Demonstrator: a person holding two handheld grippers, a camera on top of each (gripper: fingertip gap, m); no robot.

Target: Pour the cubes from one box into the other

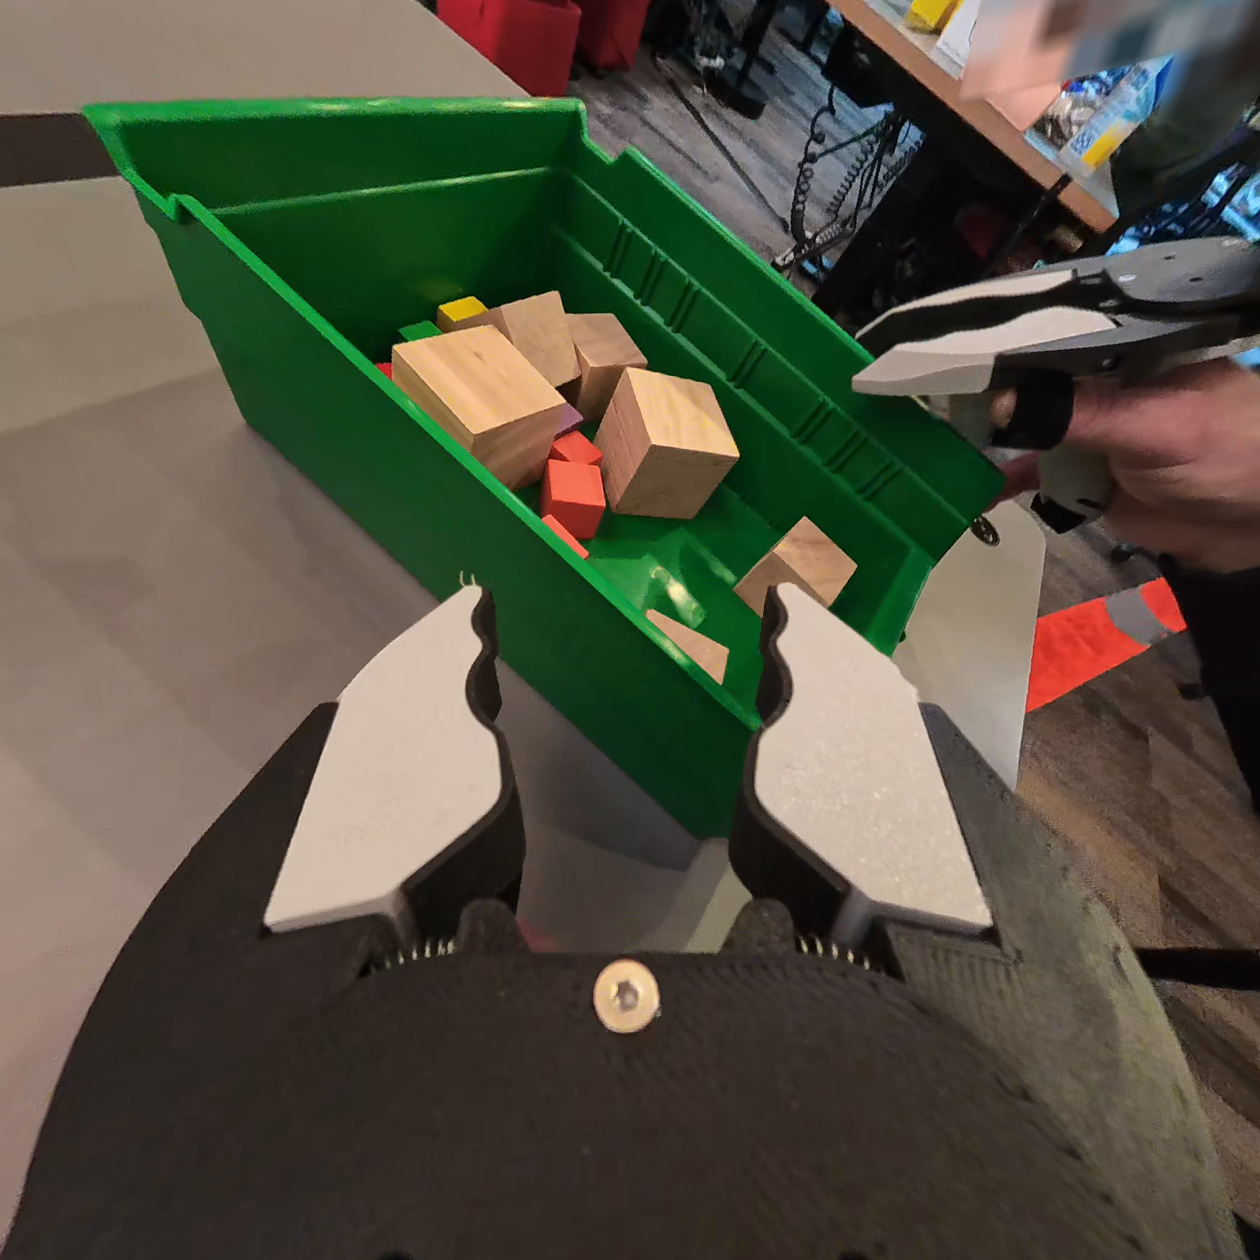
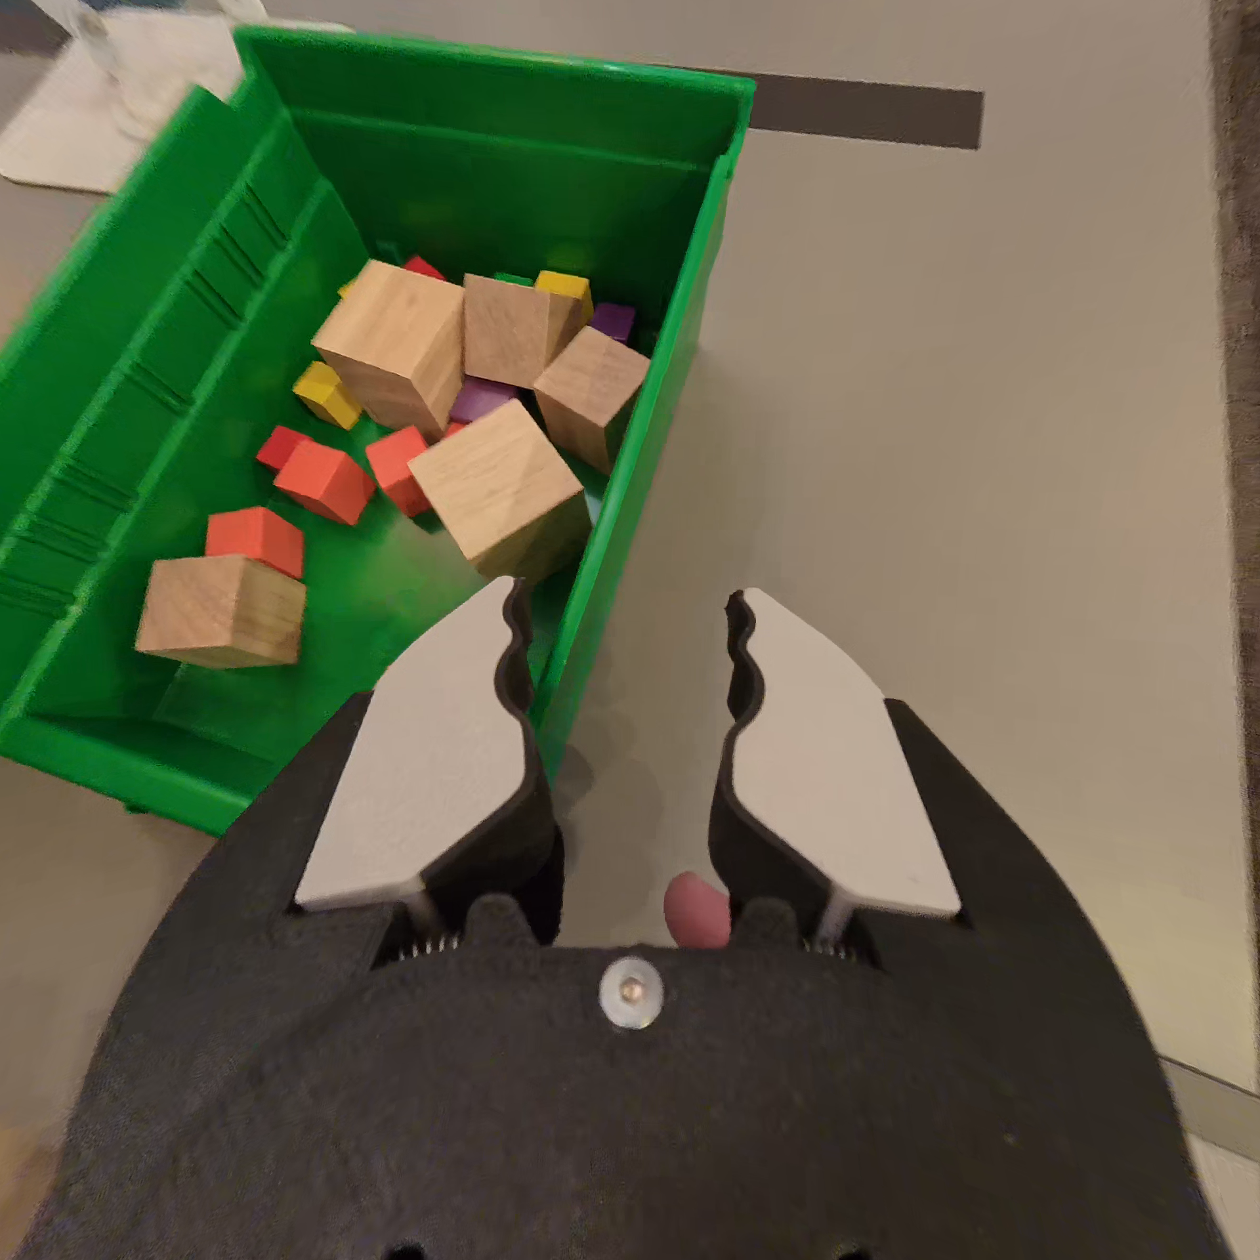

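Observation:
One green box (image 1: 573, 682) stands on the grey table and holds several cubes: large wooden cubes (image 1: 668, 443), small red cubes (image 1: 573, 498) and a yellow cube (image 1: 460, 313). My left gripper (image 1: 627, 600) is open, with the box's near corner between its fingers. My right gripper (image 1: 866, 361) hovers by the box's right rim. In the right wrist view the box (image 2: 477, 170) lies to the left with wooden cubes (image 2: 498, 484), red cubes (image 2: 324, 481), yellow cubes (image 2: 327, 395) and purple cubes (image 2: 477, 399). My right gripper (image 2: 626, 592) is open, straddling the box's right wall. No second box shows.
A dark strip (image 2: 866, 116) crosses the table behind the box. A white sheet (image 1: 968, 648) lies under the box's corner at the table edge. Beyond the edge are the floor, cables and an orange strip (image 1: 1091, 641). A clear item on white paper (image 2: 102, 82) sits at the far left.

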